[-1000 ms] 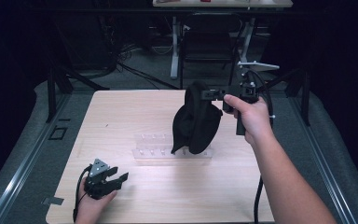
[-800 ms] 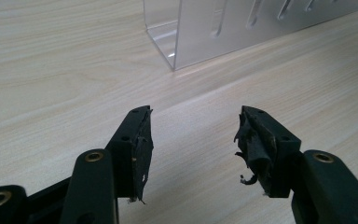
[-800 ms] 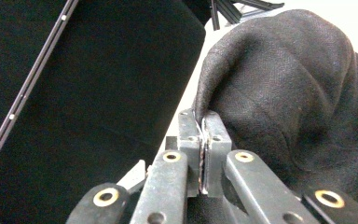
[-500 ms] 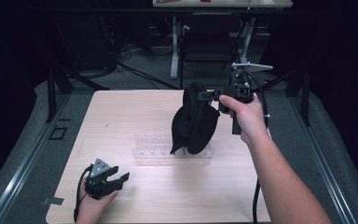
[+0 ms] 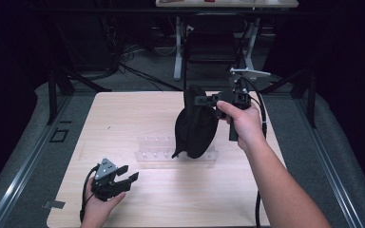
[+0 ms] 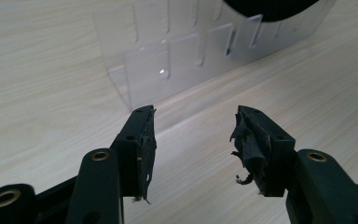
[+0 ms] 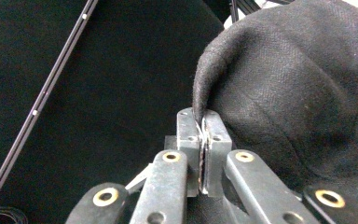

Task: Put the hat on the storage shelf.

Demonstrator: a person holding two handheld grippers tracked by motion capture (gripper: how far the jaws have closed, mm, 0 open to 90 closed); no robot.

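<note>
Above one clear rack point(image 5: 157, 151), right claw point(image 5: 205, 100) clamps one black cap point(image 5: 195, 128); left claw point(image 5: 126, 174) gapes.

Your black cloth bag point(image 7: 298, 88) is coarse woven fabric, matt, w/ a visible twill-like weave. The rack point(image 6: 177, 60) is clear plastic, smooth & glossy, catching small glints. Tabletop point(image 5: 138, 114) is pale wood-grain, smooth, low sheen. Left gripper point(image 6: 193, 140) fingers point(image 6: 140, 140) are matt black plastic w/ frayed, ragged black tape on the pads; brass-look rivets. Right gripper point(image 7: 204, 119) fingers look grey metal, dull.
</note>
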